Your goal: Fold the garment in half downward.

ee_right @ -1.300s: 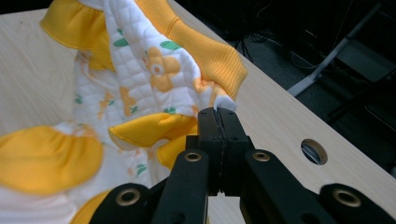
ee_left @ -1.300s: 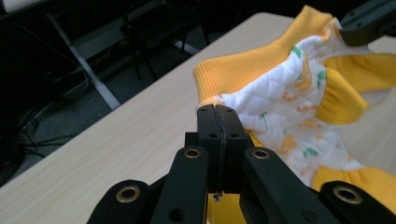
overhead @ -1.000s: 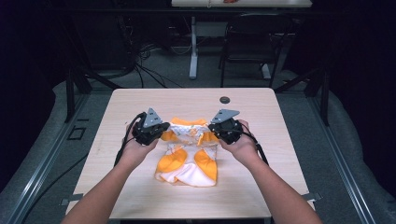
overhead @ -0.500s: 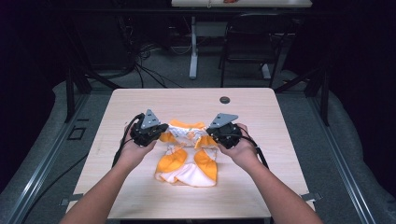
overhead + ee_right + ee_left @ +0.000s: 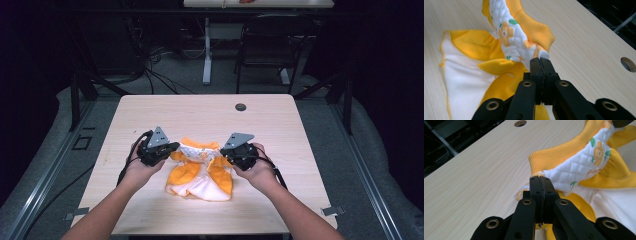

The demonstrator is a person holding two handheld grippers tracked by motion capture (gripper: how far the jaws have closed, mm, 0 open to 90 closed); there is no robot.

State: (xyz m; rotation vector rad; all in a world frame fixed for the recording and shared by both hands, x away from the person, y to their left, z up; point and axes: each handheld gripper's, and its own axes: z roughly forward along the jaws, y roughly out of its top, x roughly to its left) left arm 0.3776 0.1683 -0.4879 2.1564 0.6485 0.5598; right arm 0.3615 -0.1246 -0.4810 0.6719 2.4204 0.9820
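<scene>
A small orange and white garment [image 5: 200,170] lies near the middle of the pale wooden table [image 5: 210,115], between the two hands. The left gripper [image 5: 167,148] and right gripper [image 5: 225,152] each have their jaws pressed together on its quilted floral edge. A round cable hole [image 5: 240,106] sits farther back; beyond, a dark chair [image 5: 262,45] and floor cables [image 5: 150,65].
</scene>
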